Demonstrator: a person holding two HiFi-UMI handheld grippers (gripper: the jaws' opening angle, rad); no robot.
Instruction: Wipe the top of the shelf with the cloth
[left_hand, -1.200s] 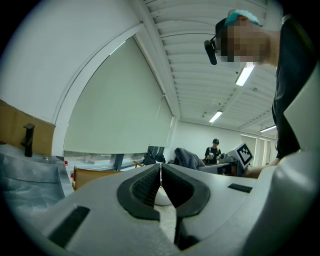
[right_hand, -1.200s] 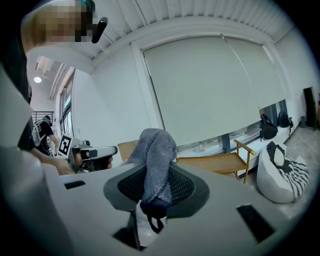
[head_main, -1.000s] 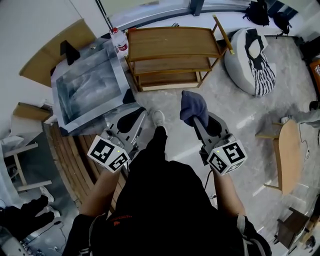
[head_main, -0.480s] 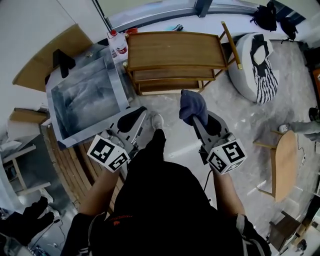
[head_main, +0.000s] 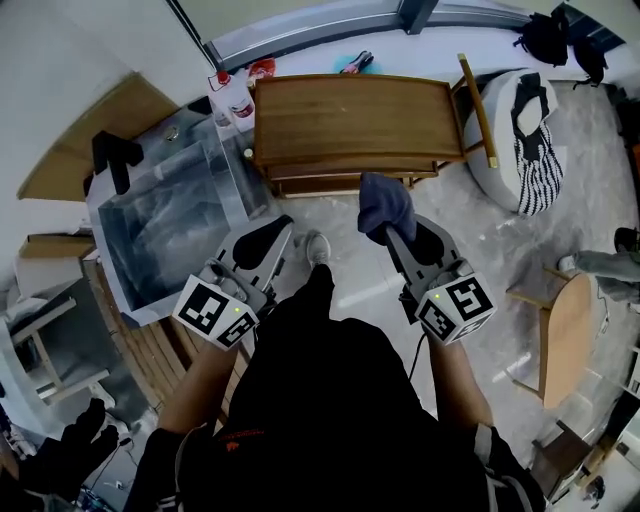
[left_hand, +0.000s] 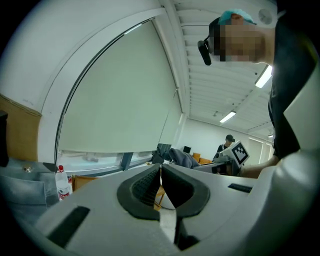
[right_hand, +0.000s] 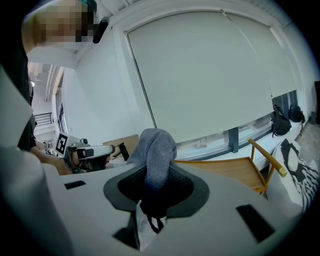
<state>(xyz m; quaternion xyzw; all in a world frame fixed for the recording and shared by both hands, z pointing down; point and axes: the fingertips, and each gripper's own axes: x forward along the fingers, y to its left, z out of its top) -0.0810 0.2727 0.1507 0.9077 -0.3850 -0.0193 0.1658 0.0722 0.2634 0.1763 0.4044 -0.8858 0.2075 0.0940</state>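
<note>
Cloth (right_hand: 157, 150): grey and bunched, pinched low between your right jaws so its loose bulk stands above the tips. It hangs in the air in front of you, short of the shelf and touching nothing else.
Right gripper (right_hand: 156, 189): jaws clamped on the cloth. Held this way, the free end leads, which should let you press it flat as a pad.
Left gripper (left_hand: 161, 172): jaws pressed together with nothing between them. You carry it level beside the right one, apparently as a spare, and it could steady the shelf if needed.
Floor: bare stone and your shoe (head_main: 316, 245) lie between the grippers and the shelf, so you likely need to close that gap first.
Shelf (head_main: 350, 118): wooden and tiered, straight ahead. Its top board is bare, so no wiping looks begun.
Bottle (head_main: 238, 100): stands just beside the shelf's left corner, next to the metal tub (head_main: 170, 215). A wide sweep to that side might knock it.
Beanbag (head_main: 525, 130): sits right of the shelf, out of the wiping path.
</note>
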